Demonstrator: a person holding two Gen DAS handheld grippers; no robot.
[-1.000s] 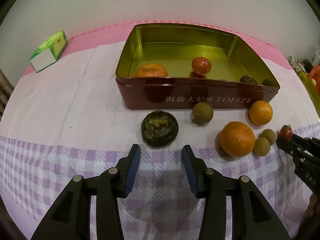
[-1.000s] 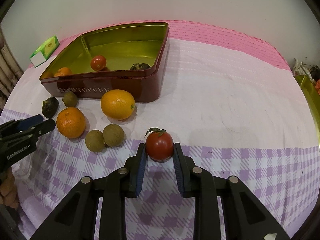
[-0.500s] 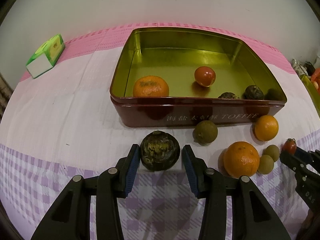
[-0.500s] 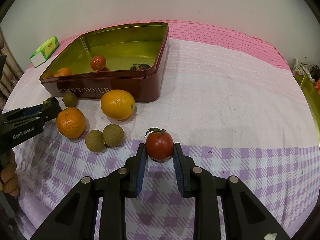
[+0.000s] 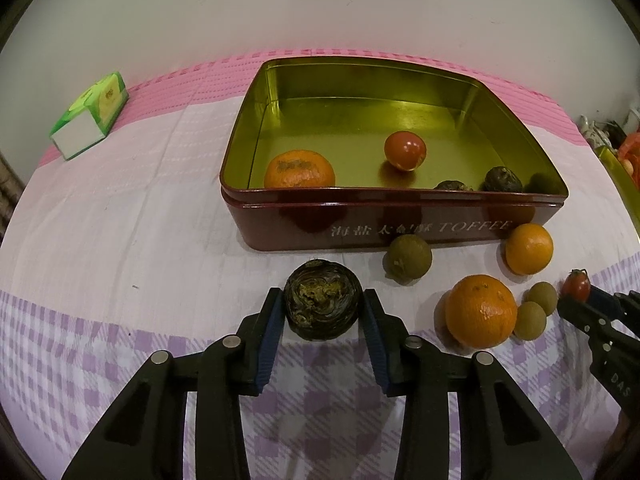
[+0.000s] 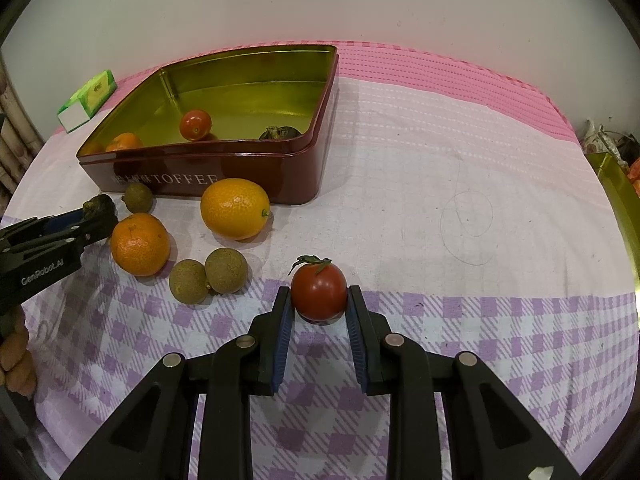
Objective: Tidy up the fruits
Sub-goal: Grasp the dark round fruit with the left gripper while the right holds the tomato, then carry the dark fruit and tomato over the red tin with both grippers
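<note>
Pick-up step was in hand. Left hand-held gripper (image 5: 323, 312) was closing around a dark wrinkled fruit (image 5: 323, 305) on the desk (image 5: 120, 240), before the toffee tin (image 5: 400, 224). Right hand-held gripper (image 6: 319, 304) clamped a tomato (image 6: 319, 296). Next move, in my judgement: lift both over the tin's wall.

- The near wall of the red tin (image 5: 280, 224) hid the bottom of the orange (image 5: 299, 169) inside it.
- Two dark fruits (image 5: 502, 179) in the tin's corner peeked just over that wall.
- The first letters on the tin were too blurry to read.
- A gold tray (image 6: 616, 196) was cut off by the right edge.
- A hand (image 6: 16, 356) was cut off by the left edge.
</note>
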